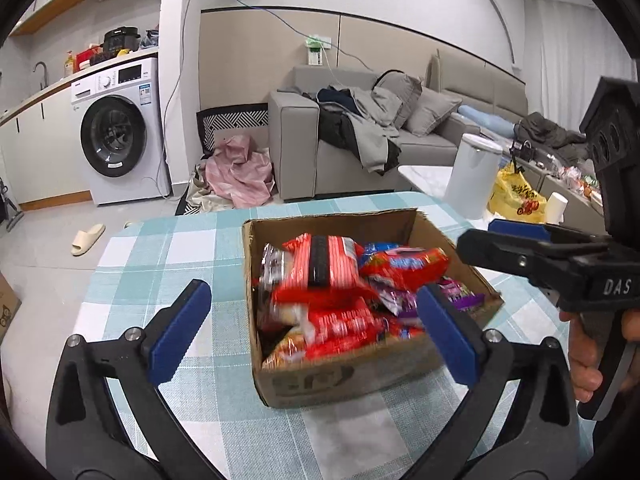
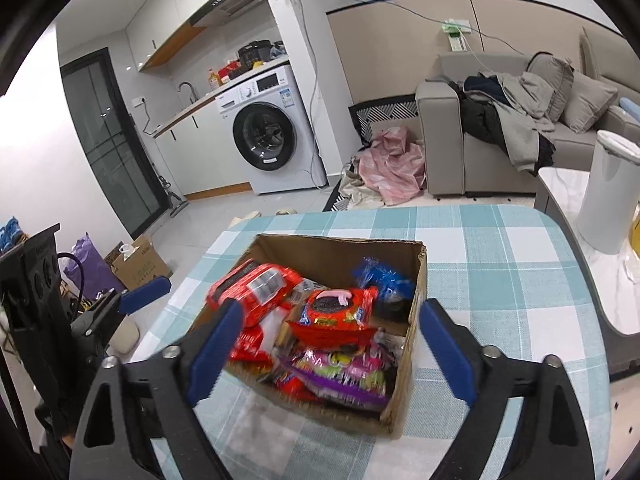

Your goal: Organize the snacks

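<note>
An open cardboard box (image 1: 344,380) sits on a table with a teal checked cloth (image 1: 160,248); it also shows in the right wrist view (image 2: 336,256). It is full of snack packets: red ones (image 1: 320,268), a purple one (image 2: 340,376), a blue one (image 2: 384,280). My left gripper (image 1: 312,328) is open and empty, its fingers wide either side of the box's near end. My right gripper (image 2: 332,348) is open and empty, above the box's near side. In the left wrist view the right gripper (image 1: 516,240) comes in from the right, past the box's far right corner.
A white bin (image 1: 472,176) and a yellow bag (image 1: 516,196) stand by a low table right of the checked table. A grey sofa (image 1: 304,140) with clothes lies beyond. A washing machine (image 1: 120,136) is at the far left. Boxes (image 2: 140,268) stand on the floor.
</note>
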Action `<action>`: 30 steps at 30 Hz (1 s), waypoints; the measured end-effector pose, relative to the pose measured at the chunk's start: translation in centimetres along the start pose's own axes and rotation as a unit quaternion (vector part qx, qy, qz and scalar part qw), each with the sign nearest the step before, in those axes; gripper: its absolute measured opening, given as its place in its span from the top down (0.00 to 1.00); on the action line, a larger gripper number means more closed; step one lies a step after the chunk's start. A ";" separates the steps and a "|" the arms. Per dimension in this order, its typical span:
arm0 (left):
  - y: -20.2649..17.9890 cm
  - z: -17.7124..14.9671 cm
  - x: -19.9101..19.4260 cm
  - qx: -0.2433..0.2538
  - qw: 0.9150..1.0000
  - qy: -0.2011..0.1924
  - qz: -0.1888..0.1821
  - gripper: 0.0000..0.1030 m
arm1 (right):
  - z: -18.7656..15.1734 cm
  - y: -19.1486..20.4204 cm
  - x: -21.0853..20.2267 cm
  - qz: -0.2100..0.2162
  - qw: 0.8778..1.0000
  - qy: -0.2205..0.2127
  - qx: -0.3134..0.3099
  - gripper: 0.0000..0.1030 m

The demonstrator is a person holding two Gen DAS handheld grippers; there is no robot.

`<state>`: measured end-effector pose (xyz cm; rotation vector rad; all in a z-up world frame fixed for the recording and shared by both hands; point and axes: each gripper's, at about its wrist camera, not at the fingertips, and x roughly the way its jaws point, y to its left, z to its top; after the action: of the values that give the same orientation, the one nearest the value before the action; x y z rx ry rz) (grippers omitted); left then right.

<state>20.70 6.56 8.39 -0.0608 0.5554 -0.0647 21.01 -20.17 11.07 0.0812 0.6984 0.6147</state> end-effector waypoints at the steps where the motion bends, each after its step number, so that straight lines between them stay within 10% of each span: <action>1: 0.0 -0.2 -0.3 -0.002 1.000 -0.001 -0.001 0.01 | -0.2 0.1 -0.2 0.002 1.000 -0.003 0.000 0.04; 30: 0.7 -7.9 -7.2 -0.018 0.998 -0.052 0.024 0.01 | -9.0 1.9 -3.4 0.022 0.994 -0.090 -0.055 0.00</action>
<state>10.41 7.47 5.45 -0.0843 0.4543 -0.0045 12.42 -21.70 6.58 0.0500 0.4886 0.6787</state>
